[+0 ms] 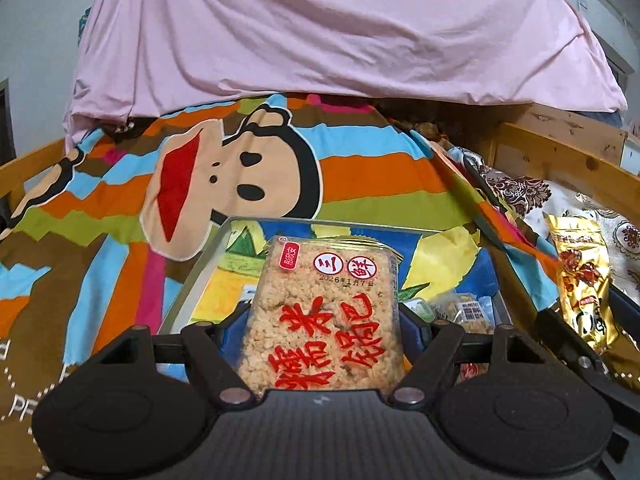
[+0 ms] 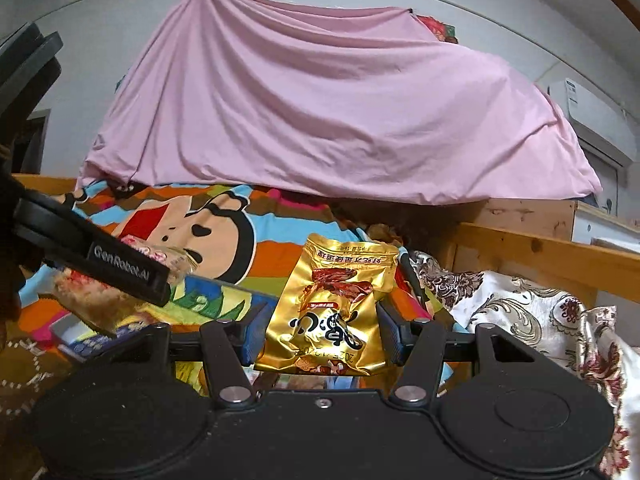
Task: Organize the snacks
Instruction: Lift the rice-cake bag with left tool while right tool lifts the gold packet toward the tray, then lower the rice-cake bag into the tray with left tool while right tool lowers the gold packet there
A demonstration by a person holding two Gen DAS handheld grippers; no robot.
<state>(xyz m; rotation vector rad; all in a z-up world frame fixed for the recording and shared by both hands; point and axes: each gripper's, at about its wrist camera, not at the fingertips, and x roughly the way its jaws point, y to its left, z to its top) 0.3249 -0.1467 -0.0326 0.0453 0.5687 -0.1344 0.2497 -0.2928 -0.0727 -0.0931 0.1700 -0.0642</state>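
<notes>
Left gripper (image 1: 324, 320): clamped on the rice-cracker packet (image 1: 326, 312), over the tray (image 1: 200, 276).
Rice-cracker packet: clear film, rectangular, coarse tan grain, red lettering; long axis runs away from the camera.
Right gripper (image 2: 320, 330): closed on the gold foil pouch (image 2: 332, 308).
Gold foil pouch: crinkled, glossy, upright, print upside down.
Tray: shallow, grey-rimmed, on the striped cartoon blanket (image 1: 100, 200).
Backdrop: pink draped cloth (image 2: 320, 100).

There are two grippers, and each one grips one snack: a rice cracker pack (image 1: 324, 316) and a gold pouch (image 2: 332, 308). One tray (image 1: 208, 264) (more small packs inside, too blurred to count).
</notes>
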